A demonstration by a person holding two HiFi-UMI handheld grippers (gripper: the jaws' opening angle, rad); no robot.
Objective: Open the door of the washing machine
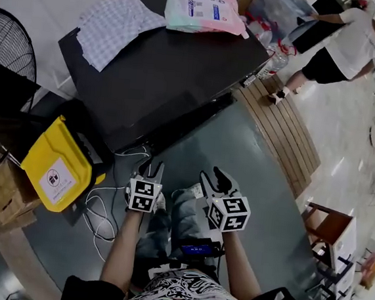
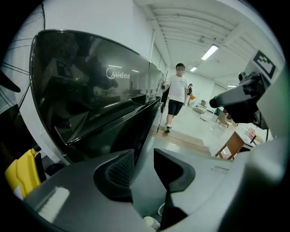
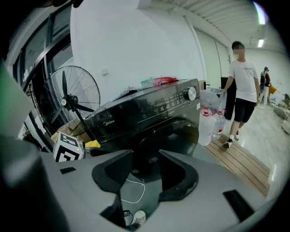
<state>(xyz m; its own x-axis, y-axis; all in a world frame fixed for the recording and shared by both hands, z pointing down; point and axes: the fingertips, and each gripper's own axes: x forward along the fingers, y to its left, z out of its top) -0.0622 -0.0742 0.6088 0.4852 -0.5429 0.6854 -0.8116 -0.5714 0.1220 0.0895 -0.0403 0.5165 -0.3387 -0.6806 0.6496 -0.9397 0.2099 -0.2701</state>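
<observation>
Jaws wide, empty: left gripper [image 2: 144, 157], right gripper [image 3: 146, 155]; door [image 3: 174, 134] seemingly shut.

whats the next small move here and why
Probably ease the right gripper forward toward the round door of the washing machine. The door looks shut. The gripper faces it but is short of it, and its jaws stand apart with nothing between them, ready to take hold at the door's edge.
</observation>
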